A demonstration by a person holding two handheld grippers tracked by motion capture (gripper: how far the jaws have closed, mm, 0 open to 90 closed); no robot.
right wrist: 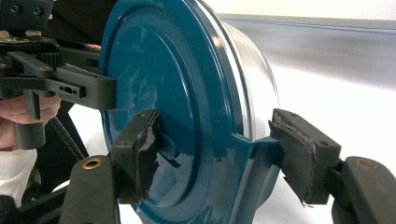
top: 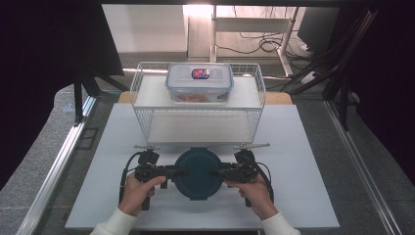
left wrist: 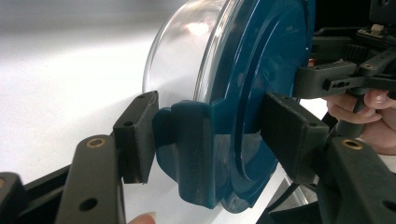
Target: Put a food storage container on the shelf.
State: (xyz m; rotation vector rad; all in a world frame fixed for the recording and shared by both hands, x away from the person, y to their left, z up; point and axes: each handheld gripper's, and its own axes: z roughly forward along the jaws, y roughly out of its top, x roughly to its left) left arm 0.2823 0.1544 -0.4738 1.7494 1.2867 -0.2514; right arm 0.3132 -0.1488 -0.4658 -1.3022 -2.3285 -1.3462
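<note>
White tabletop point(top: 303, 196) carries everything, with dark curtains and metal framing around it and a floor with loose cables beyond.

Landmark: the round glass container with a teal lid point(top: 197, 174), which sits near the person's edge of the table, midway between both hands.

Behind that container stands a white wire rack point(top: 147, 93) with two shelves. On its upper shelf rests a rectangular clear box with a clip lid point(top: 199, 82), something orange showing through its wall; it is well apart from the round container and out of the way of the work.

Left of the container, the left gripper point(top: 172, 172) reaches in level, held in the person's left hand point(top: 138, 192). In the left gripper view its jaws straddle the lid's teal latch tab point(left wrist: 194, 154), one pad against the tab's outer face and the other against the top of the lid, so it appears clamped on that latch.

Right of the container, the right gripper point(top: 220, 172), in the right hand point(top: 254, 193), does the same on the opposite tab point(right wrist: 254, 158): one pad lies on the lid's top, while the other looks just at the tab, and I cannot tell whether it presses.

Gripping from opposite sides probably steadies the container for unlatching or for lifting it.
</note>
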